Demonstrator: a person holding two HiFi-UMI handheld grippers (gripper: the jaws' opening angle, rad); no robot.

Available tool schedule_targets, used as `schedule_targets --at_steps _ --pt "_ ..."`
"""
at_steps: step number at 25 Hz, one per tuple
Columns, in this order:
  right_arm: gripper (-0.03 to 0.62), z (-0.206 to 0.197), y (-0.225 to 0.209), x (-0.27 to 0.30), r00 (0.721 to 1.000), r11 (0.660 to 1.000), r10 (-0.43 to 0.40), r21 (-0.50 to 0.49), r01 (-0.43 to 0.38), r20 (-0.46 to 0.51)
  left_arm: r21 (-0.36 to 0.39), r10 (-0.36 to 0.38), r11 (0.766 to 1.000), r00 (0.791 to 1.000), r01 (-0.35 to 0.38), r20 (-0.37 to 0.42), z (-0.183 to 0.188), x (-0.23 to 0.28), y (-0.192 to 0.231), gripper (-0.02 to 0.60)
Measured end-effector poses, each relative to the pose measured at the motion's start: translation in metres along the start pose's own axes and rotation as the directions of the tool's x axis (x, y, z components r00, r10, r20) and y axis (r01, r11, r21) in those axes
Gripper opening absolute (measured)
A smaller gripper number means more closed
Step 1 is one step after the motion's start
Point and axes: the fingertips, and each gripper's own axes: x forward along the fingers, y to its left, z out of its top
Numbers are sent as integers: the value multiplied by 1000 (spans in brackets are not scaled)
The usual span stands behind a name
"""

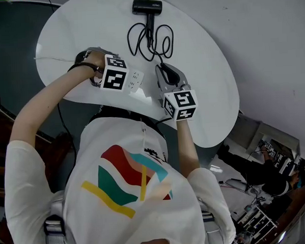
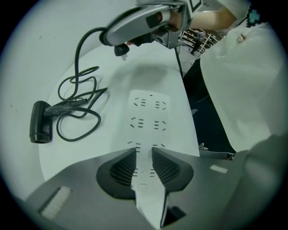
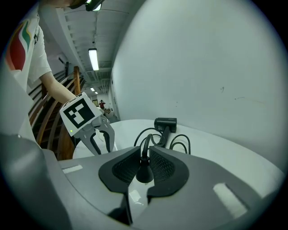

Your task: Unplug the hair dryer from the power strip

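The right gripper (image 3: 144, 155) has its jaws closed to a narrow gap on the black plug (image 3: 144, 171). The plug sits between the ribbed pads, and its cord (image 3: 145, 143) leaves forward past the tips. The grip is on the plug's body and not on the cord, I think so that the pull goes to the hard part and does not strain the wire. In the left gripper view this plug hangs in the air above the table, its pins bare and well apart from the sockets, so I judge that the unplugging itself is done. From the plug the cord runs in loose loops over the white round table (image 1: 200, 65) to the hair dryer (image 3: 165, 123), which lies near the far edge. The left gripper (image 2: 144, 156) points down onto the near end of the white power strip (image 2: 150, 114), with its jaws a little apart and bearing on that end. Most likely it pins the strip so that it does not lift with the plug. The strip lies flat near the person's side of the table, and all the sockets that show are empty.
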Motion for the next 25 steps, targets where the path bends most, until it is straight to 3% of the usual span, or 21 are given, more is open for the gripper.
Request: schedule_targets --at_steps 7,13,21,25 --pt "72 -40 -16 10 991 999 -46 12 48 -126 -1 2 1000 1000 -2 -1 0 0 0 112" --pt "71 -77 -28 16 964 994 -109 1 112 -244 1 -2 1000 1000 2 -3 -1 0 0 112" --pt "81 -82 -27 19 960 992 -123 -20 122 -252 -2 3 1000 1000 -3 -5 0 0 0 112" --pt "154 -79 -23 18 967 994 -111 -4 113 -230 -7 6 1000 1000 -6 -8 0 1 1 112"
